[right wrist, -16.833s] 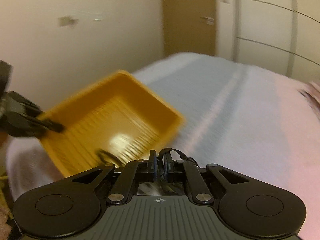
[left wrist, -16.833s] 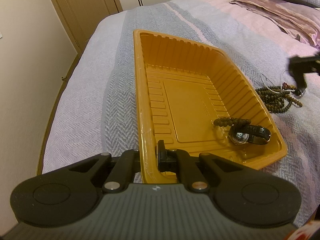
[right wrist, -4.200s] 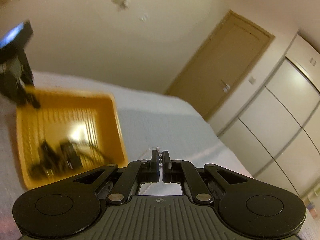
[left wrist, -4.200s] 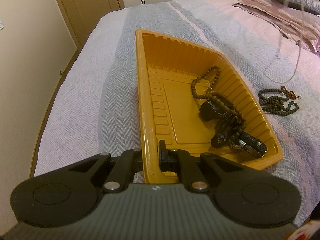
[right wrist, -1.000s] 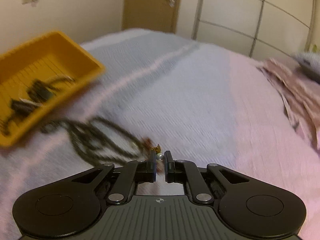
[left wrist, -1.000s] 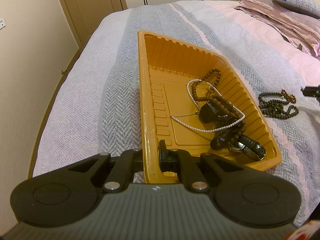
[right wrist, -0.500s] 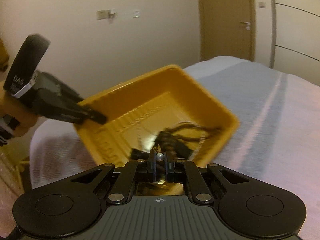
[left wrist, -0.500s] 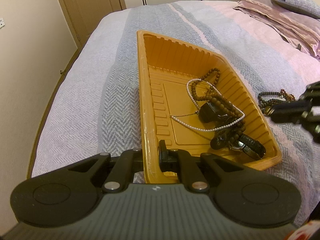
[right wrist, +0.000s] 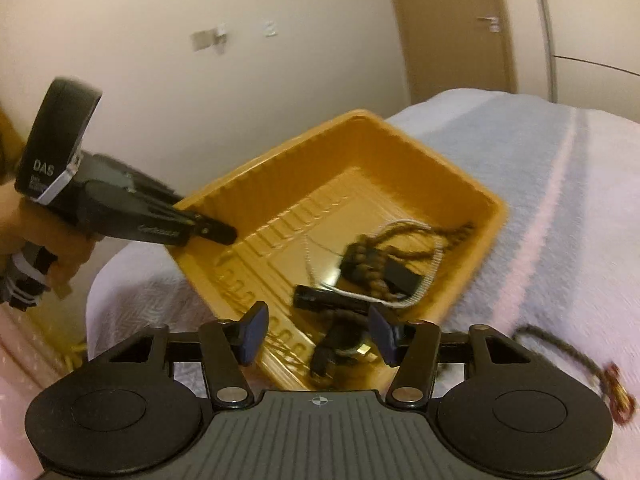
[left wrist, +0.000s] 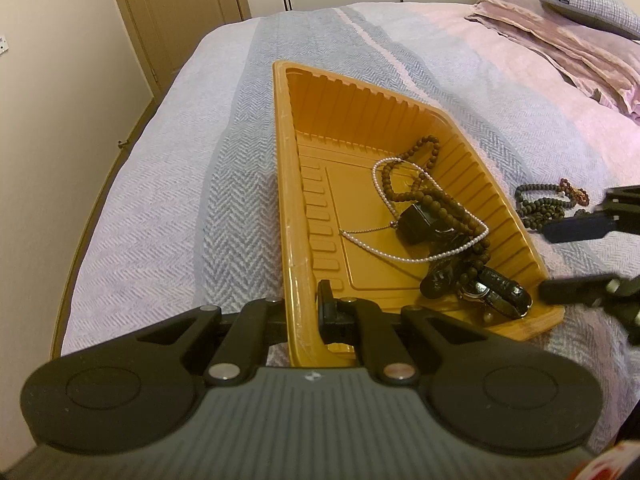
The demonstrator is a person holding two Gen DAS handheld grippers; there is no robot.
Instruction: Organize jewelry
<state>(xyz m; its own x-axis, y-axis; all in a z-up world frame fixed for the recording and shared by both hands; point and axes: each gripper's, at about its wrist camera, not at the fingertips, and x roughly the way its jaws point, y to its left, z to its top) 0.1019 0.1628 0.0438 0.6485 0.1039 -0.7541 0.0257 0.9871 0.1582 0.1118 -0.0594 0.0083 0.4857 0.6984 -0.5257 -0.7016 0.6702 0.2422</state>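
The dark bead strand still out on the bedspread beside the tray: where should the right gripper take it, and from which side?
Judging from the left wrist view, the dark bead strand lies coiled flat on the bedspread, right of the orange tray. I would bring the open right gripper straight down from above and pinch where its loops bunch, not the reddish tassel end.

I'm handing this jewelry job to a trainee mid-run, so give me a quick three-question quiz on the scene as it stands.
1. True or false: the left gripper is shut on the near wall of the ribbed orange plastic tray.
2. How do the right gripper jaws stand? A) shut on a bead B) open and empty
3. Which piece lies outside the tray: the white pearl strand or the dark bead necklace with reddish beads on the bedspread?

Key: 1 true; 2 B; 3 the dark bead necklace.
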